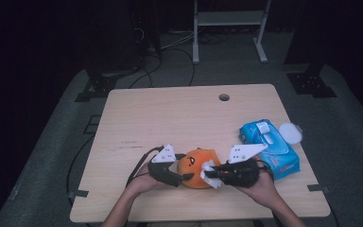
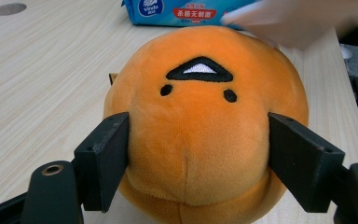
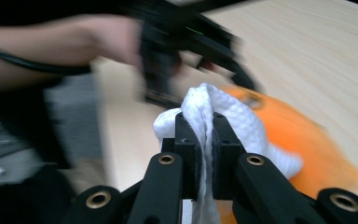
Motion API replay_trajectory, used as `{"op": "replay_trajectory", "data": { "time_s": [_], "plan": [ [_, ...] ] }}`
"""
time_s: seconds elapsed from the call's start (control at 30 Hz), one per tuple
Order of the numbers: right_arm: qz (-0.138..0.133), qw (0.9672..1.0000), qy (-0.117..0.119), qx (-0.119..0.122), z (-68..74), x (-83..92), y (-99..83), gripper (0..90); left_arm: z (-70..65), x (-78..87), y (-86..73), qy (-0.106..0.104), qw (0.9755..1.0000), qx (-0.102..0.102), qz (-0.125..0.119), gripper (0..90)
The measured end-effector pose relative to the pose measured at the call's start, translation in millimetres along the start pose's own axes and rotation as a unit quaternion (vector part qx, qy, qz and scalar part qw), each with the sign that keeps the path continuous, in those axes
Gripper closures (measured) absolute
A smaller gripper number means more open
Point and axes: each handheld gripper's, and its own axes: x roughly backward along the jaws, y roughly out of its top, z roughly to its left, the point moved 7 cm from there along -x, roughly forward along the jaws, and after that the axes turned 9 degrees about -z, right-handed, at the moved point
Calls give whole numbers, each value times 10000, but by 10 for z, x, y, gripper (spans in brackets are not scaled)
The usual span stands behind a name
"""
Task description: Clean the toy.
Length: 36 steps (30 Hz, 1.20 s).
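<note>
Both grippers [image 1: 187, 177] [image 1: 210, 174] flanking plush [image 1: 196, 166]

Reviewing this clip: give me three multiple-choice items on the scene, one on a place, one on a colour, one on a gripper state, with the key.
1. Where does the blue wipes pack lie on the table, seen from the high view?
A. right side
B. left side
C. far edge by the hole

2. What colour is the plush toy?
A. green
B. orange
C. white

3. What is the right gripper doing?
A. standing wide open
B. clamping the wipes pack
C. shut on a white wipe

Key: 1 A, the pack sits right of the toy. 2 B, its fur is orange. 3 C, the fingers pinch the white wipe.
</note>
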Motion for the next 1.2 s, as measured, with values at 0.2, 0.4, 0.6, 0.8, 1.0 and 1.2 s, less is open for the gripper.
{"op": "replay_trajectory", "data": {
  "time_s": [0.2,0.4,0.6,0.8,1.0,1.2],
  "plan": [
    [262,9981,-417,-379,-415,-61,-370,804,-16,-18,4,2,10000,-17,-4,236],
    [241,9977,-633,-60,-448,-50,-378,668,-24,-20,4,26,10000,-32,9,231],
    [212,9957,-896,51,-545,-18,-412,559,-26,-19,3,34,10000,-38,16,231],
    [181,9956,-891,233,-605,-39,-397,465,-23,-26,-2,41,10000,-45,22,231],
    [209,9985,-454,228,-649,-139,-375,476,-36,-24,-18,-27,9998,-165,73,239],
    [227,9982,0,-552,-657,-134,-396,728,-44,-26,-20,-93,9998,-165,47,239]
  ]
}}
